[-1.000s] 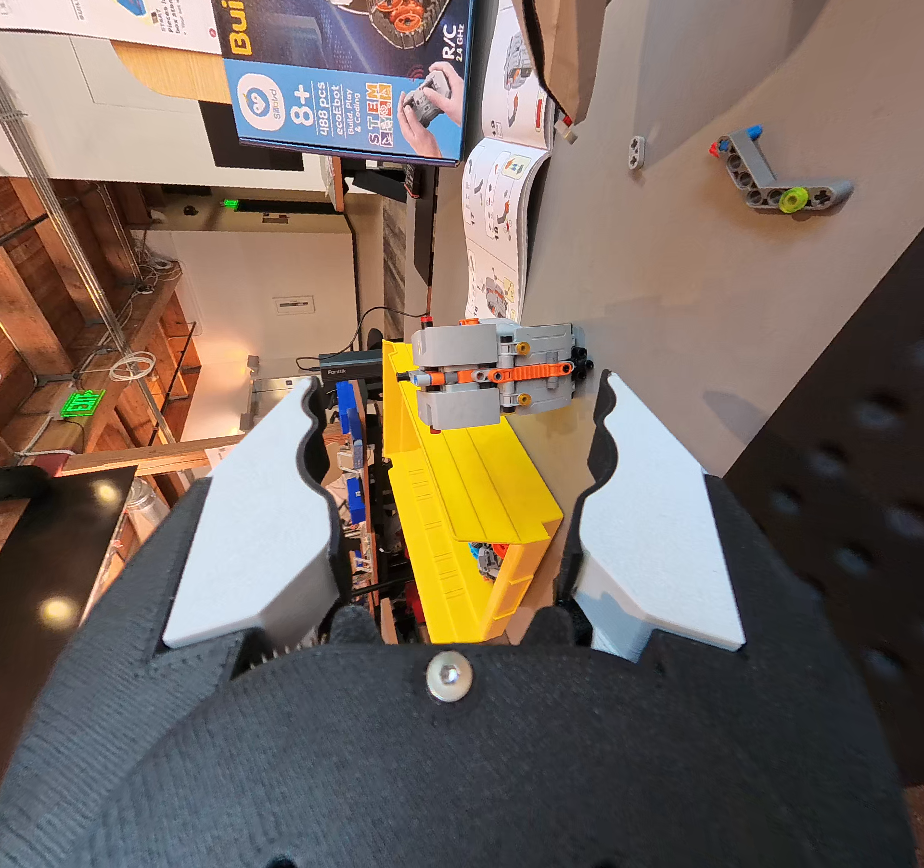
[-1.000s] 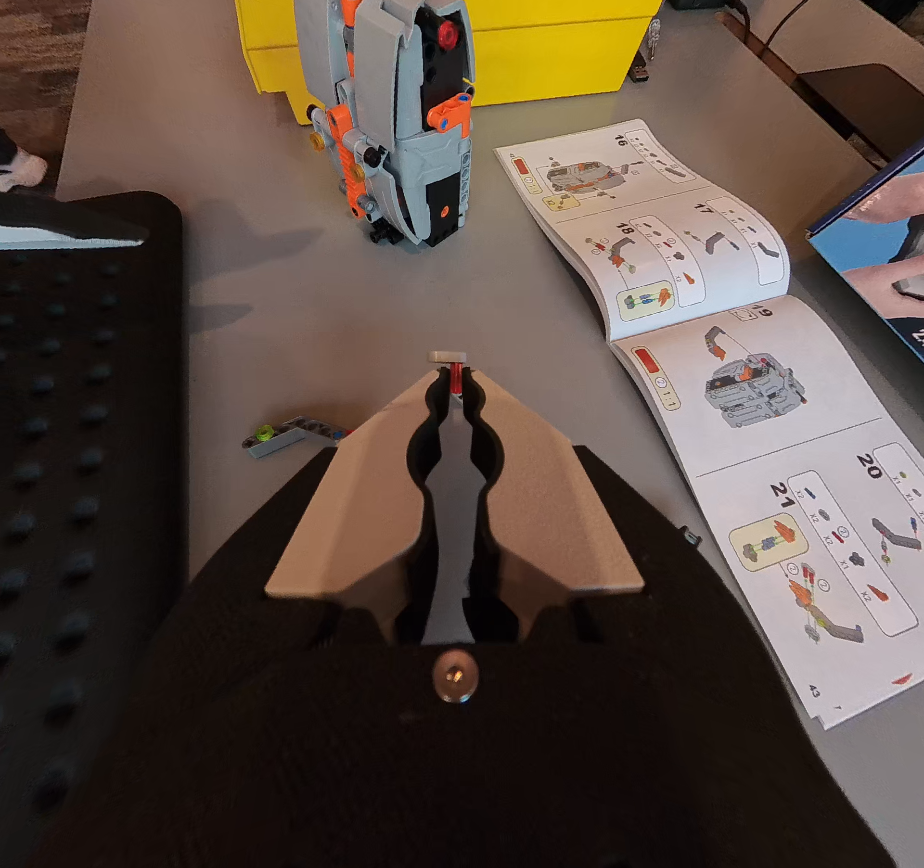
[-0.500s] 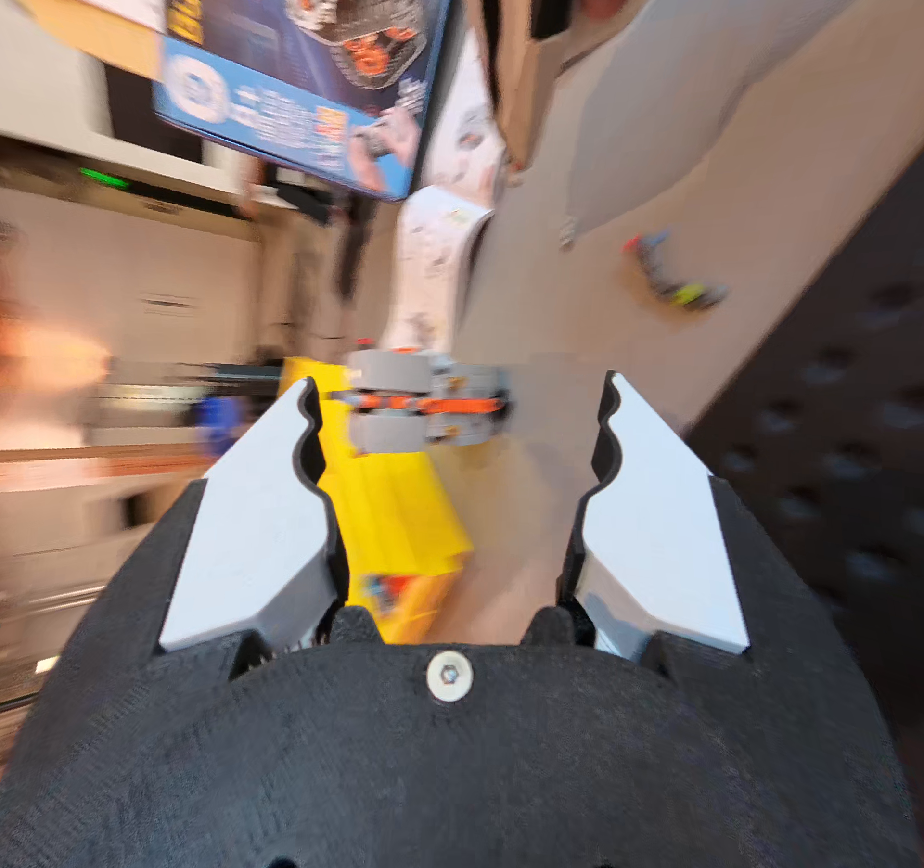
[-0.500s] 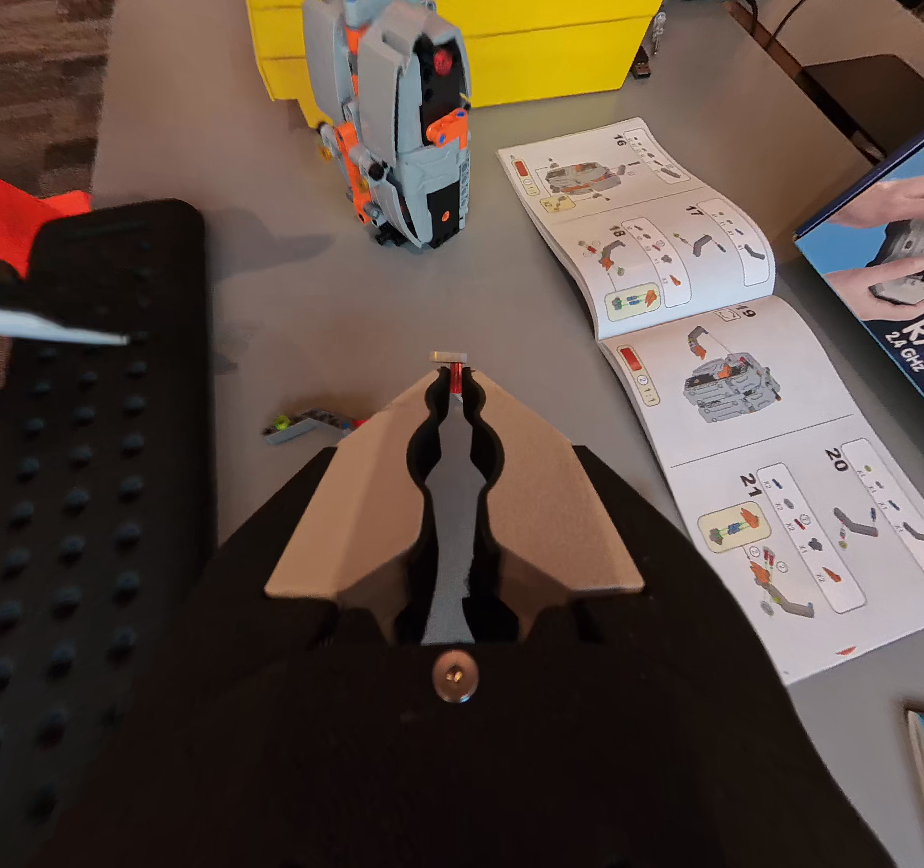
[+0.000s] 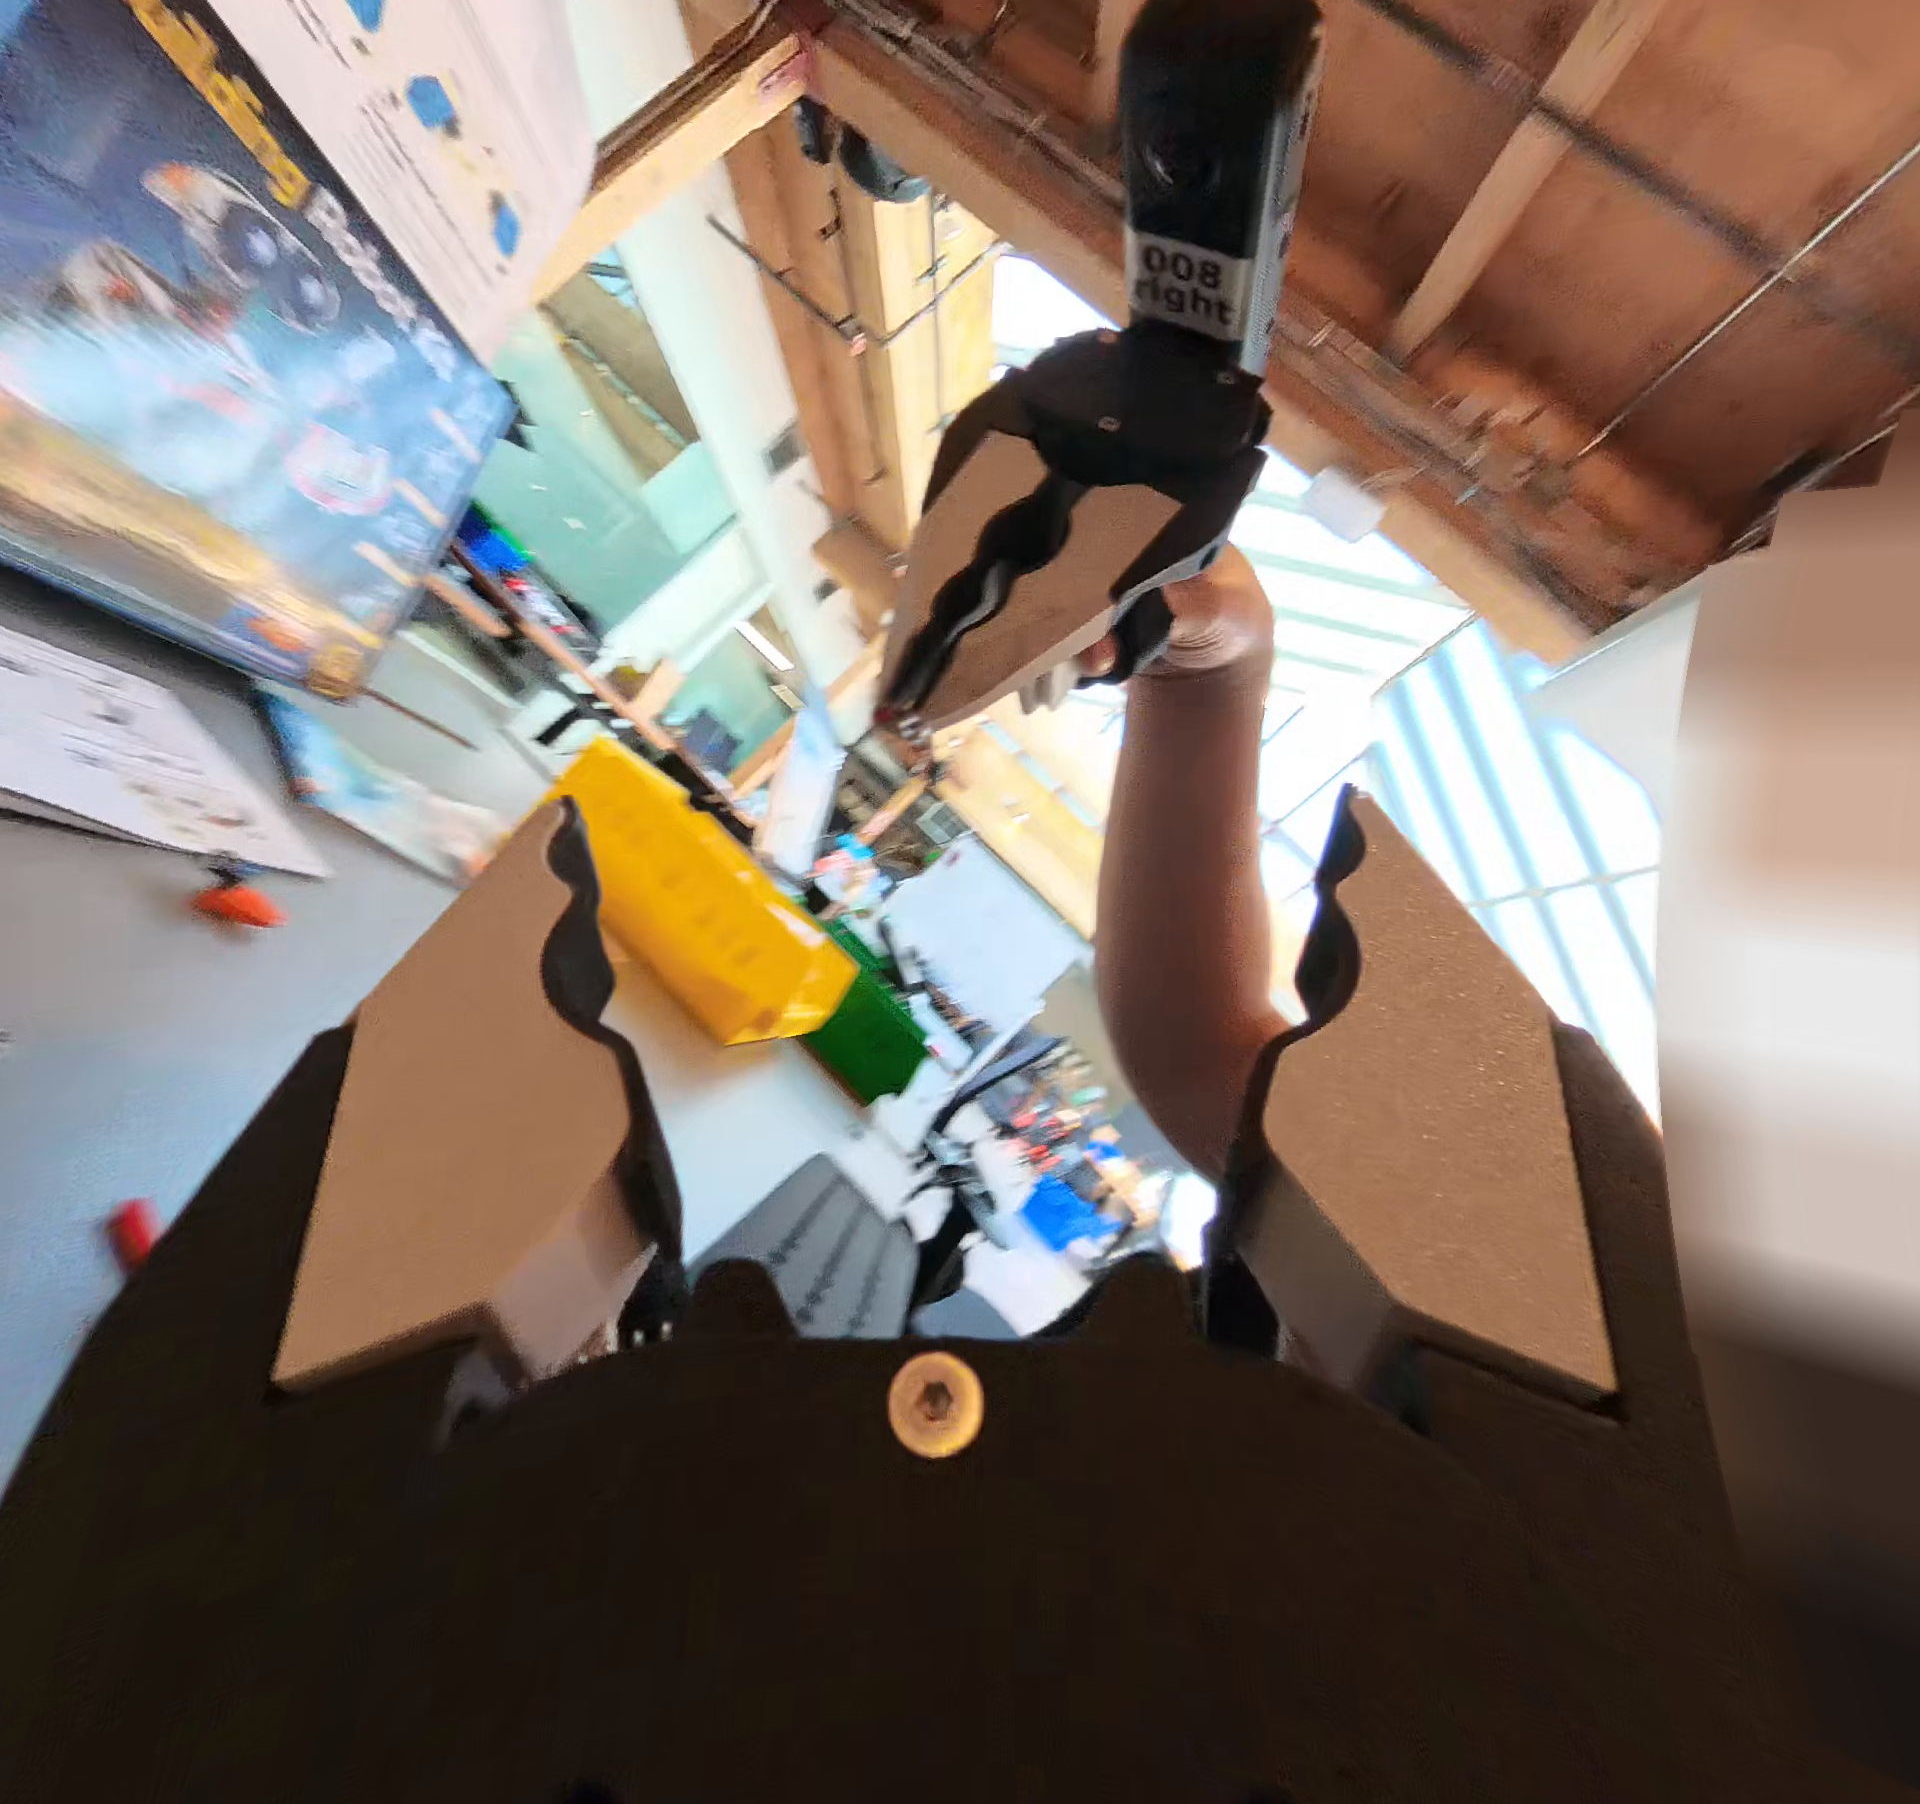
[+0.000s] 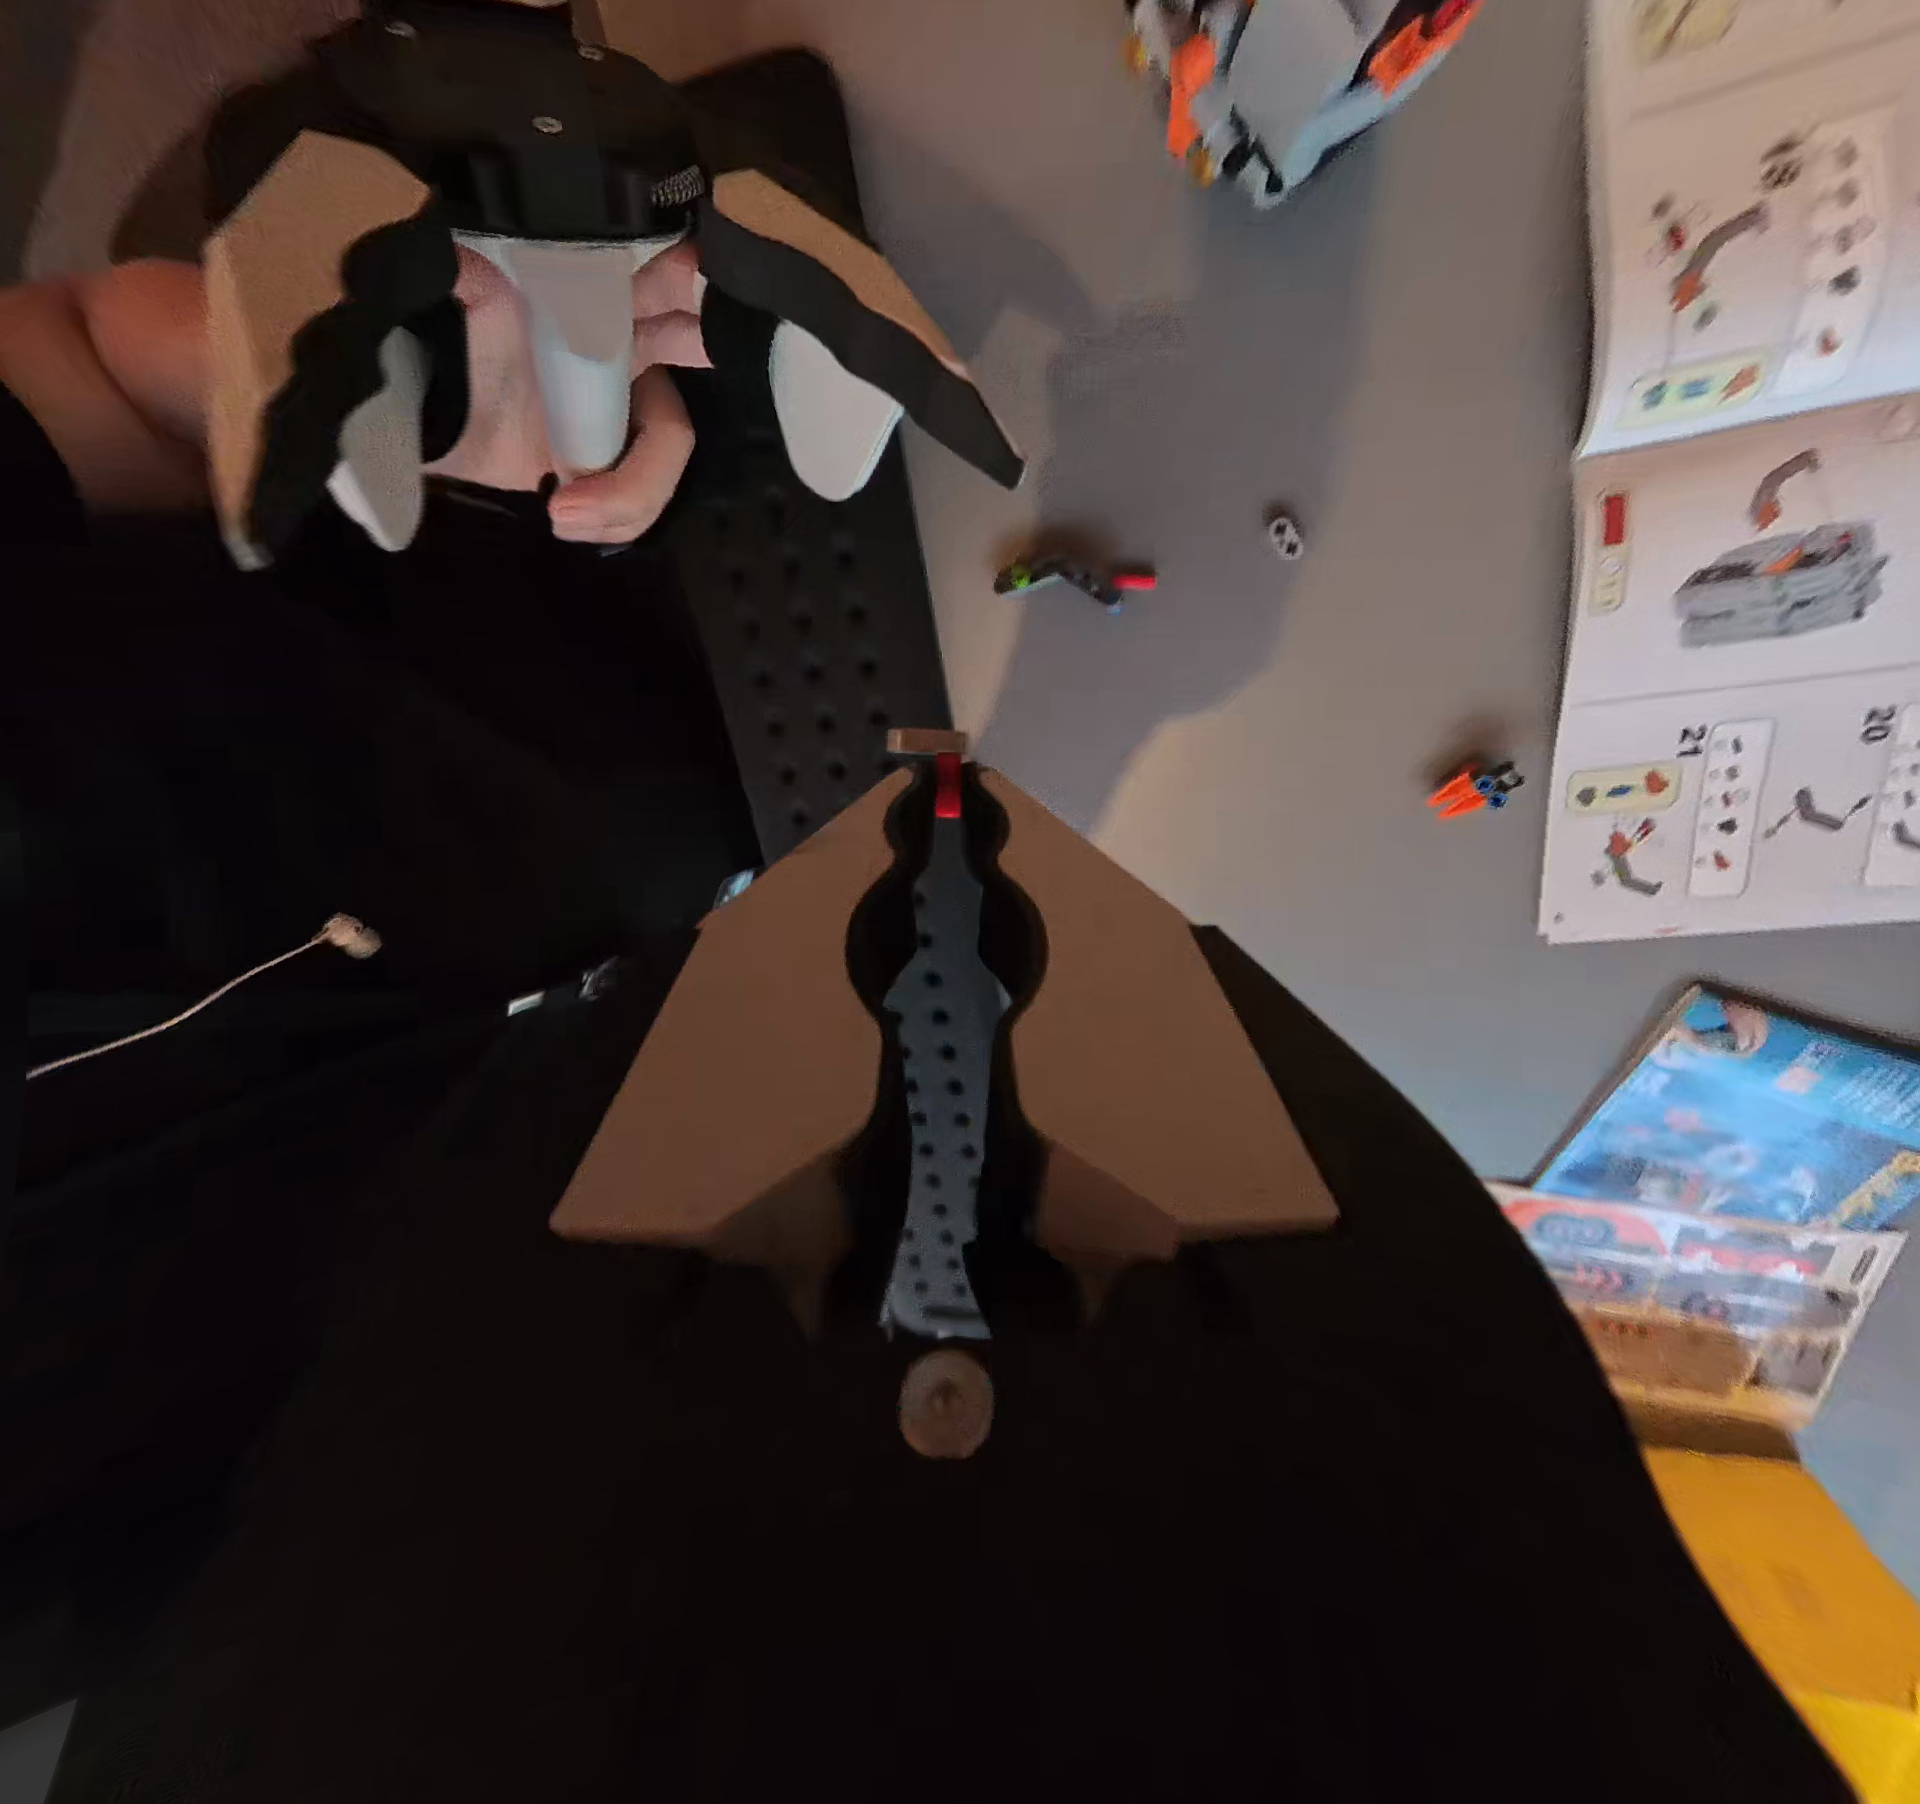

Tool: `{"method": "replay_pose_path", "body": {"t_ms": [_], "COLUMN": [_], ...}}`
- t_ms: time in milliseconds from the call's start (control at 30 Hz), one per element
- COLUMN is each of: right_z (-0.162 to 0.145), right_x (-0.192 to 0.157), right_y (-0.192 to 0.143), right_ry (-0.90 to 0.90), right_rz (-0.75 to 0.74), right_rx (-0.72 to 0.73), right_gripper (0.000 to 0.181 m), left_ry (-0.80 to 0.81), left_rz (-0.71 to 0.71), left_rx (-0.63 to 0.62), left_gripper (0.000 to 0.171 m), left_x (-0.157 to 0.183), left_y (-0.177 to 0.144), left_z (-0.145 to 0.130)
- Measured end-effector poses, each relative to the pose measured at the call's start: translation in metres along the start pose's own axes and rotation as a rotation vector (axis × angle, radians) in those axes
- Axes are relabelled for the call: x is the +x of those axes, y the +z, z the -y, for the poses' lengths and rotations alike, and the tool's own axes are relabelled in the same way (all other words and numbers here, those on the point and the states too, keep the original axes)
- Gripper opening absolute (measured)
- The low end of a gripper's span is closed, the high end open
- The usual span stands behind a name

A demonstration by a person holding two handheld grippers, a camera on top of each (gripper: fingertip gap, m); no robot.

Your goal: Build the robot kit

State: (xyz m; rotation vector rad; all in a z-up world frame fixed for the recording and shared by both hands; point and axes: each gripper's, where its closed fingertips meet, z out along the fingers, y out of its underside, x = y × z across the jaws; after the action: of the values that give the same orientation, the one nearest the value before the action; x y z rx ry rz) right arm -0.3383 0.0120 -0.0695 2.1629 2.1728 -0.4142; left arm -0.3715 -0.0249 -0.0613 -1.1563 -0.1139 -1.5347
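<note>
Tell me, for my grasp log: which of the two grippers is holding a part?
The right gripper: its jaws are shut on a small red pin with a tan cap. The left gripper is wide open and empty.

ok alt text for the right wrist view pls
The right claw is shut on a small red pin with a tan cap, above a grey table. The open left claw faces it, held by a hand; a grey-orange brick model and open instruction booklet lie beyond.

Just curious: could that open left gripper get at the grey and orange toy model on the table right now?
Probably not as it stands. The left gripper is open and empty but raised above the table, away from the toy model; nothing visible blocks its way down.
</note>
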Motion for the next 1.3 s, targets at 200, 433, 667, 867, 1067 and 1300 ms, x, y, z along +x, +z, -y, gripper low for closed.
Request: {"method": "replay_pose_path", "body": {"t_ms": [200, 433, 667, 867, 1067, 1300], "right_z": [0.006, 0.009, 0.01, 0.009, 0.007, 0.009], "right_x": [0.008, 0.011, 0.017, 0.024, 0.026, 0.028], "right_y": [0.03, 0.046, 0.048, 0.053, 0.061, 0.067], "right_ry": [0.151, 0.228, 0.315, 0.351, 0.342, 0.336], "right_rz": [-0.01, 0.012, 0.022, -0.006, -0.038, -0.059], "right_rx": [-0.324, -0.469, -0.556, -0.609, -0.661, -0.673], "right_gripper": [0.004, 0.005, 0.004, 0.005, 0.005, 0.007], "left_ry": [-0.106, -0.201, -0.212, -0.213, -0.239, -0.245], "left_rz": [0.011, 0.01, 0.005, 0.022, 0.028, 0.045], "left_rx": [0.114, 0.152, 0.141, 0.128, 0.139, 0.14], "left_gripper": [0.149, 0.155, 0.156, 0.156, 0.157, 0.157], "left_x": [-0.006, -0.003, -0.001, -0.005, -0.013, -0.019], "left_y": [0.012, 0.023, 0.029, 0.033, 0.034, 0.032], "left_z": [-0.004, 0.002, 0.002, -0.002, -0.006, -0.008]}}
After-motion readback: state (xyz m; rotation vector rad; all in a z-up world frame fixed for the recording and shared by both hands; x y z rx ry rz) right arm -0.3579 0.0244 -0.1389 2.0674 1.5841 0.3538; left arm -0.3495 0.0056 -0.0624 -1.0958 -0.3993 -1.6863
